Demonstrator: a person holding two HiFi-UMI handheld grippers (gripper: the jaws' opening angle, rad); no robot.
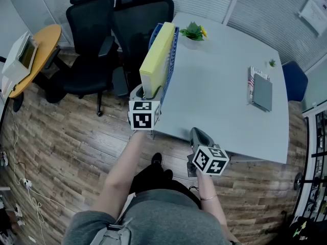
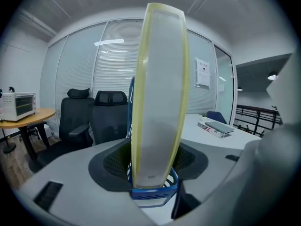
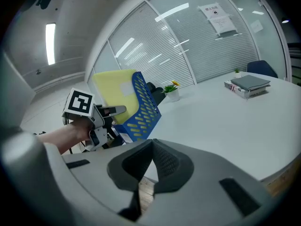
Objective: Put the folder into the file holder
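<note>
A thick yellow folder (image 1: pixel 156 55) stands upright in the blue perforated file holder (image 1: pixel 172 60) at the left edge of the white table (image 1: pixel 219 101). My left gripper (image 1: pixel 148 92) is at the holder's near end. In the left gripper view the folder (image 2: pixel 157 102) rises between the jaws above the holder's front rim (image 2: pixel 153 194); the pads flank its faces without visibly pressing, so the left gripper (image 2: pixel 154 161) is open. My right gripper (image 1: pixel 196 134) hovers off the table's near edge, shut and empty (image 3: pixel 152 147). From there I see the folder (image 3: pixel 113 91) in the holder (image 3: pixel 143 109).
A small potted plant (image 1: pixel 193 32) stands beyond the holder. A grey notebook on stacked books (image 1: pixel 260 91) lies at the table's right. Two black office chairs (image 1: pixel 92 34) stand to the left, and a round wooden table with a toaster oven (image 1: pixel 20 55) further left.
</note>
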